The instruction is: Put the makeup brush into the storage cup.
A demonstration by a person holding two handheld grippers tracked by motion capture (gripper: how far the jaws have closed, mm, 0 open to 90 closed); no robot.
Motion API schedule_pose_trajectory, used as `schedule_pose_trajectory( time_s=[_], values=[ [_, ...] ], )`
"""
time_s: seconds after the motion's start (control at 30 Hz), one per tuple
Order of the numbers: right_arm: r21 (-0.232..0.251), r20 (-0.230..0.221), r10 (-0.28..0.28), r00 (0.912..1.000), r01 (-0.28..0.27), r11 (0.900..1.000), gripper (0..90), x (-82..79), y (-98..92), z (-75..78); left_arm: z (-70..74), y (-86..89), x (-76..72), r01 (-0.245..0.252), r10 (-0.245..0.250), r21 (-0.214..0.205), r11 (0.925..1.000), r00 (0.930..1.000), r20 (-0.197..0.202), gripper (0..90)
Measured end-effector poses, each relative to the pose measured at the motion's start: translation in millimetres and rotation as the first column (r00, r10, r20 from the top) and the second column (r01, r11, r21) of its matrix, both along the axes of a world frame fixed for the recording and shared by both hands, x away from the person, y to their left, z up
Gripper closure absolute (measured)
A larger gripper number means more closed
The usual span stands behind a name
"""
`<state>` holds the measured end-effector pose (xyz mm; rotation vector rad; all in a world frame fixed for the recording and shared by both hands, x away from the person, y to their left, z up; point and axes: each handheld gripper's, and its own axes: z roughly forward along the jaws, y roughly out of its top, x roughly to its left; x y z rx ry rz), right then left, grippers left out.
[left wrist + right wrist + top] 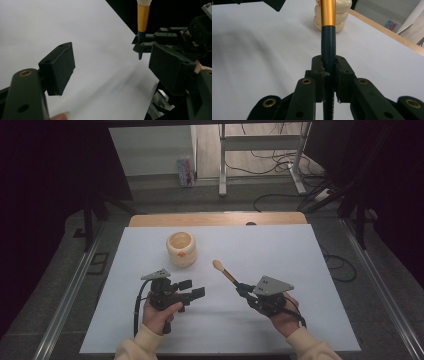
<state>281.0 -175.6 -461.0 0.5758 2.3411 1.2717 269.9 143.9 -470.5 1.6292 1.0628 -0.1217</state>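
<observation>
over white table (280, 245), right hand-held gripper (243, 289) clamps brush (225, 271) angled up; left hand-held gripper (191, 288) gapes level.

No readable text, labels, brands or numbers anywhere; the print on a small packet (185, 171) on the floor is too blurred to read.

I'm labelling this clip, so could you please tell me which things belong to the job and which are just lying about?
In the job:
- brush with gold ferrule and dark handle, clamped in right gripper
- cream ribbed holder cup
- left gripper, open

Lying about:
- colourful carton on the floor
- floor cables
</observation>
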Motion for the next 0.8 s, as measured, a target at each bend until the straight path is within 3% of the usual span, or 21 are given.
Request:
schedule_pose_trajectory(
  time_s=[0.57, 0.8],
  values=[
    [0.029, 0.022, 0.03, 0.9993, -0.03, 0.9991, 79.2, -5.0, 10.3, 0.8, 2.3, -16.1, 4.2, 0.029, -0.028, -0.044, 0.9986, 0.9996, 0.008, 21.8],
    [0.027, 0.026, 0.035, 0.9991, -0.036, 0.999, 79.2, -6.4, 14.2, 0.2, 2.6, -21.4, 6.4, 0.053, -0.051, -0.088, 0.9947, 0.9984, 0.025, 21.7]
  ],
)
